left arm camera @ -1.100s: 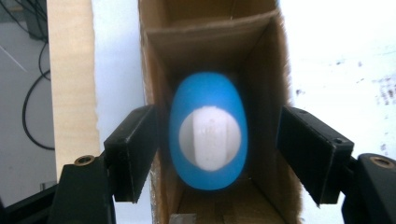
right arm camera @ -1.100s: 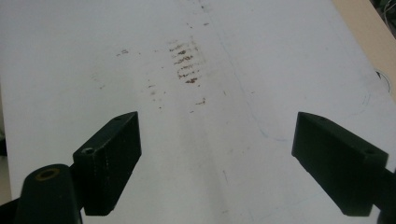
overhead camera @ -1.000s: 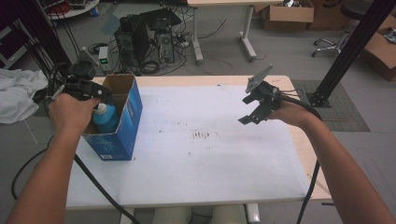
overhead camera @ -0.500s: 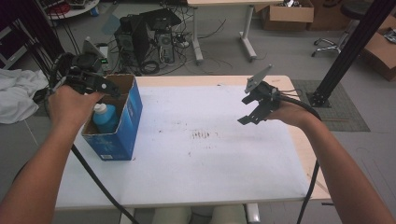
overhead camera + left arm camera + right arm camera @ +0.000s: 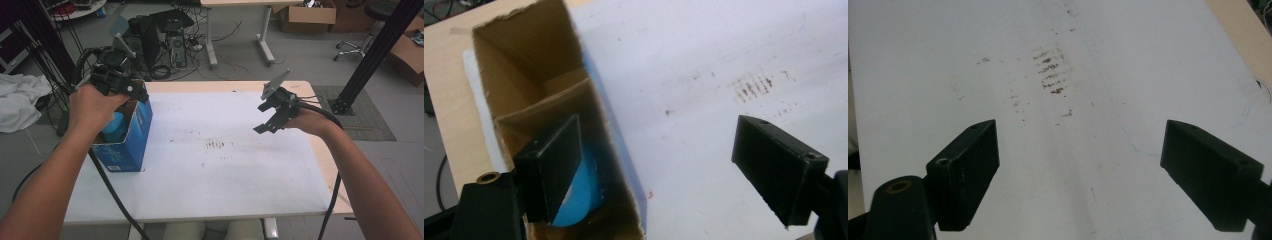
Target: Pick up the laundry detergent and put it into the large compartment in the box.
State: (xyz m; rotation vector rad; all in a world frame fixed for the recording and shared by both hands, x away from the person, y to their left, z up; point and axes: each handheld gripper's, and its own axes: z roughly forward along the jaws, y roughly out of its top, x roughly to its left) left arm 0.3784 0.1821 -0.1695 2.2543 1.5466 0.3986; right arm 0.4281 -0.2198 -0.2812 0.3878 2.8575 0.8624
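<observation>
The left tongs [image 5: 131,90] had just opened and lifted clear above the blue box [image 5: 131,145], leaving the blue bottle [image 5: 576,197] inside it, apparently delivered. The right tongs [image 5: 269,117] hung apart and empty, well right of the box over the table [image 5: 225,180]

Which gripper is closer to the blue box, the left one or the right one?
Left. The left gripper is right above the blue box, jaws just opened, nothing between them. The right gripper hangs open over the table, well apart from it.
</observation>
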